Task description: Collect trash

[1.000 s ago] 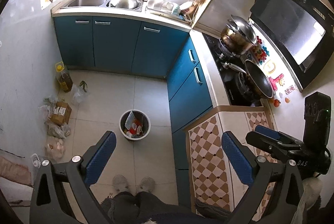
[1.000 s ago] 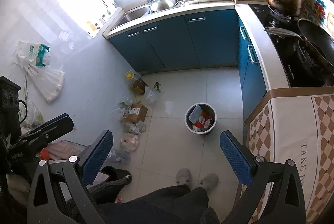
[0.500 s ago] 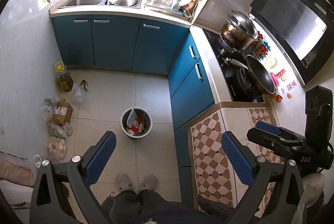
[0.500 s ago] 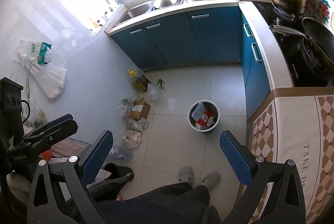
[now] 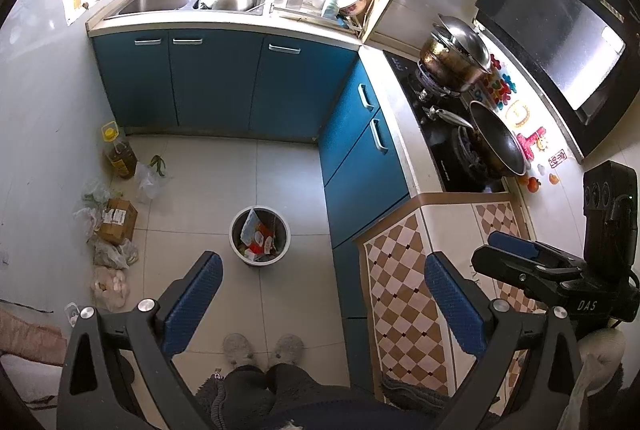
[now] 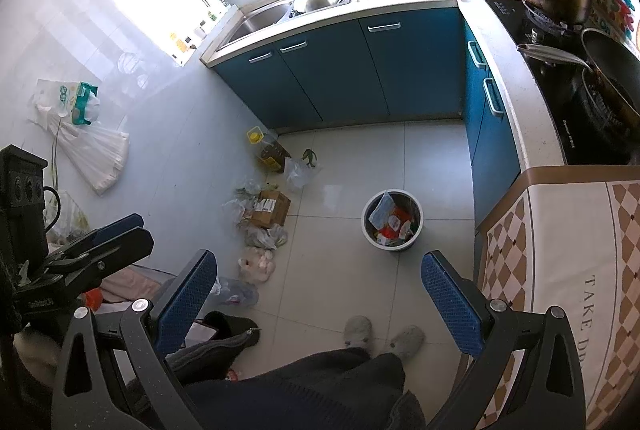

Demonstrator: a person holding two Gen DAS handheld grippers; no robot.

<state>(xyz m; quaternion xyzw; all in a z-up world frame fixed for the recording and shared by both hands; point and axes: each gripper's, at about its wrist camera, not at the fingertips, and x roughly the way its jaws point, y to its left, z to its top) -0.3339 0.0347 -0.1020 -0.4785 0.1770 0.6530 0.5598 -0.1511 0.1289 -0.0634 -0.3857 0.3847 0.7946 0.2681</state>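
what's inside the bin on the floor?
The bin holds crumpled wrappers: a pale blue-white packet on top, red and yellow packaging beneath. Whatever lies deeper is covered. Both grippers are open and empty.

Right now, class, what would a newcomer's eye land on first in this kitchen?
Probably the white trash bin, full of wrappers, standing alone mid-floor before the blue cabinets. Next, the clutter of plastic bags and a cardboard box along the wall to its left. Both tongs, left and right, hang open and empty above.
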